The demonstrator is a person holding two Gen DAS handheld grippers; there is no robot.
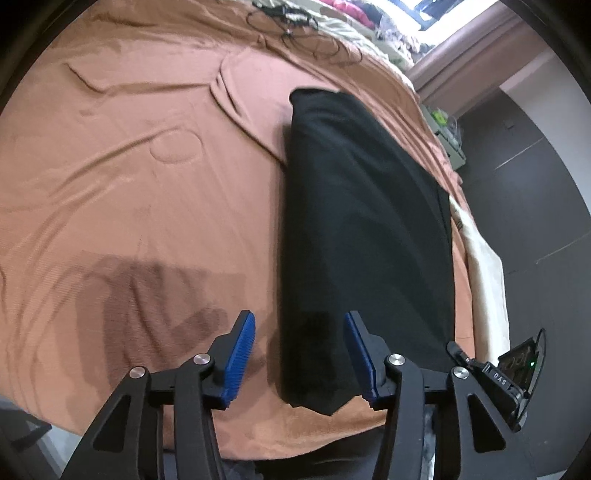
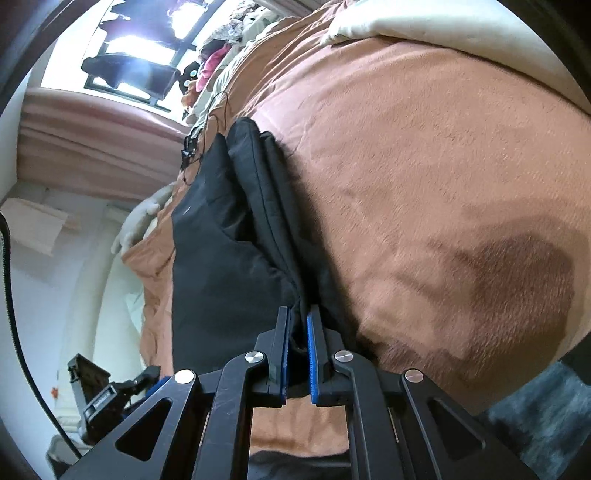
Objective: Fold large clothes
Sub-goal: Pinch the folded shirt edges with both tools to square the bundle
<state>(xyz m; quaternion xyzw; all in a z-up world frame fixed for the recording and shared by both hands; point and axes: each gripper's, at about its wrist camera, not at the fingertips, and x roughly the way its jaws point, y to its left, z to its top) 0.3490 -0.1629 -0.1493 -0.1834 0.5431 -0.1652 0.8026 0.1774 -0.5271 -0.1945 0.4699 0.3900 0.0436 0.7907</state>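
Observation:
A long black garment (image 1: 369, 221) lies folded into a narrow strip on the brown bedspread (image 1: 129, 166), running away from me toward the bed's far end. My left gripper (image 1: 299, 317) hovers over its near end, open. The left pad is over bare bedspread and the right pad over the black cloth, and neither presses on it. In the right wrist view the same black garment (image 2: 221, 258) shows stacked layers and seams. My right gripper (image 2: 298, 314) is shut on its near edge, with a fold of black cloth pinched between the blue pads.
Black cables (image 1: 291, 22) lie at the bed's far end, near a pile of clothes (image 2: 218, 55) by the window. A cream cloth (image 1: 484, 266) hangs at the bed's right edge above dark floor. A cream pillow (image 2: 443, 26) lies on the bed. The other gripper's body (image 1: 517, 369) shows low on the right.

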